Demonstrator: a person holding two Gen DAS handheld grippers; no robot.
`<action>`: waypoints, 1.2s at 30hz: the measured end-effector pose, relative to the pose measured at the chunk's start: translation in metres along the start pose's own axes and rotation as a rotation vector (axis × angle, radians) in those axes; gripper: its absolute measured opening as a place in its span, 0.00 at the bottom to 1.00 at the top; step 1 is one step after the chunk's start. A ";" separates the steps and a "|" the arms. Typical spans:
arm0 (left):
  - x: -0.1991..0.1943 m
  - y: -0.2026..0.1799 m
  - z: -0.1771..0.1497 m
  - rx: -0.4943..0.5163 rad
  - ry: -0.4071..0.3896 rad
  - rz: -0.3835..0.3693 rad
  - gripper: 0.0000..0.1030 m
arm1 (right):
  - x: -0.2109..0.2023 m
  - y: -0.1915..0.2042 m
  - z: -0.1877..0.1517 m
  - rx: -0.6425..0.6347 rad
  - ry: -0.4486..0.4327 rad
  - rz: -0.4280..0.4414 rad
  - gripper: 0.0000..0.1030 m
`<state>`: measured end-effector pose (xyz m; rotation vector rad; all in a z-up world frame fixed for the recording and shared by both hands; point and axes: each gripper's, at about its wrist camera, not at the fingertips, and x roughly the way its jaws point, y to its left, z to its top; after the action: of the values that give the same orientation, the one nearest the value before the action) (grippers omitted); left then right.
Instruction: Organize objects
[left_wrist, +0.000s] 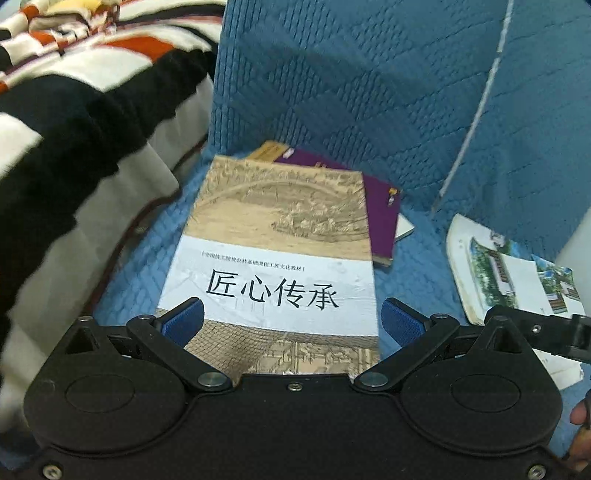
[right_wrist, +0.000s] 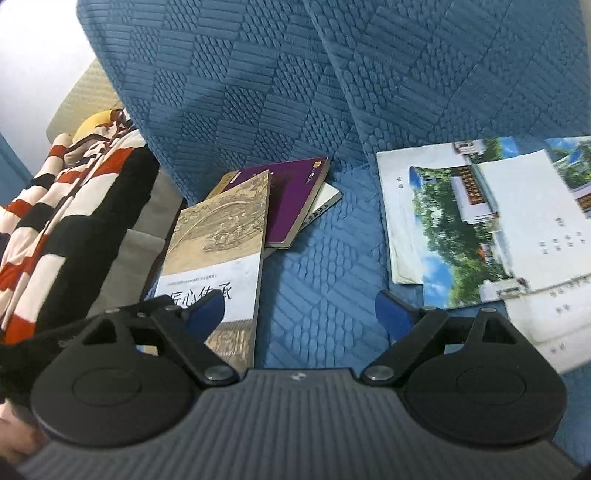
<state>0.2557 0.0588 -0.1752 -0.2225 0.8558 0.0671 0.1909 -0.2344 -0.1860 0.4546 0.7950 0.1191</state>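
Note:
A tan and white book with large black Chinese characters (left_wrist: 280, 254) lies on the blue sofa seat, on top of a purple book (left_wrist: 380, 221) and other books. It also shows in the right wrist view (right_wrist: 218, 243), as does the purple book (right_wrist: 295, 199). My left gripper (left_wrist: 291, 321) is open, its blue pads on either side of the tan book's near end, just above it. My right gripper (right_wrist: 301, 310) is open and empty over the bare seat. Several white booklets with landscape photos (right_wrist: 480, 221) lie to its right; they also show in the left wrist view (left_wrist: 509, 273).
The quilted blue sofa back (right_wrist: 332, 81) rises behind the books. A striped black, white and orange blanket (left_wrist: 74, 92) covers the sofa's left side, close to the book stack; it also shows in the right wrist view (right_wrist: 55, 221). Bare blue seat (right_wrist: 317, 258) lies between stack and booklets.

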 end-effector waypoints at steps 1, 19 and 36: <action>0.006 0.003 0.002 -0.009 0.010 0.010 0.92 | 0.006 -0.001 0.002 0.003 0.008 0.012 0.87; 0.070 0.079 0.036 -0.216 0.122 0.029 0.63 | 0.097 0.012 0.018 -0.015 0.140 0.211 0.59; 0.087 0.087 0.031 -0.216 0.180 -0.017 0.74 | 0.134 0.024 0.011 -0.045 0.192 0.302 0.59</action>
<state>0.3234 0.1476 -0.2357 -0.4441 1.0258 0.1251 0.2939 -0.1806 -0.2572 0.5240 0.9056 0.4663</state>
